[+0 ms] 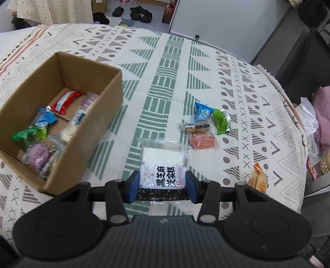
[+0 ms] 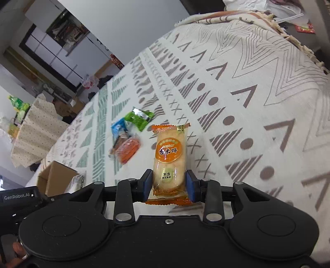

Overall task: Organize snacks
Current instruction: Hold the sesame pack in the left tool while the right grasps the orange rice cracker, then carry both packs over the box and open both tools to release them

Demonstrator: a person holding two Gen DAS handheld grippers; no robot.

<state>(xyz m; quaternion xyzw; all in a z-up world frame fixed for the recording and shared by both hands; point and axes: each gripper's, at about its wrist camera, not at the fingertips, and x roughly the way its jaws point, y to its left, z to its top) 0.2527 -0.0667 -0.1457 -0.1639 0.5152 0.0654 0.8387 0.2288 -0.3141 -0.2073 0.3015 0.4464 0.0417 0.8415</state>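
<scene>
My left gripper [image 1: 162, 186] is shut on a clear packet with a white and black label, the sesame cake [image 1: 164, 165], held above the patterned cloth. To its left stands an open cardboard box [image 1: 99, 127] holding several wrapped snacks. A blue pack [image 1: 202, 112], a green pack [image 1: 220, 121], a brown one [image 1: 196, 126] and an orange-pink one [image 1: 204, 141] lie in a cluster on the cloth. My right gripper [image 2: 170, 183] is shut on an orange rice cracker pack [image 2: 169, 156], lifted off the cloth; the same pack [image 1: 257, 180] shows at the lower right of the left wrist view.
The table under the patterned cloth [image 1: 165, 61] ends at a fringed edge [image 1: 297, 117] on the right. The box corner [image 2: 55, 177] and the snack cluster [image 2: 127, 140] sit left of the right gripper. Shoes [image 1: 140, 13] and furniture lie beyond the far edge.
</scene>
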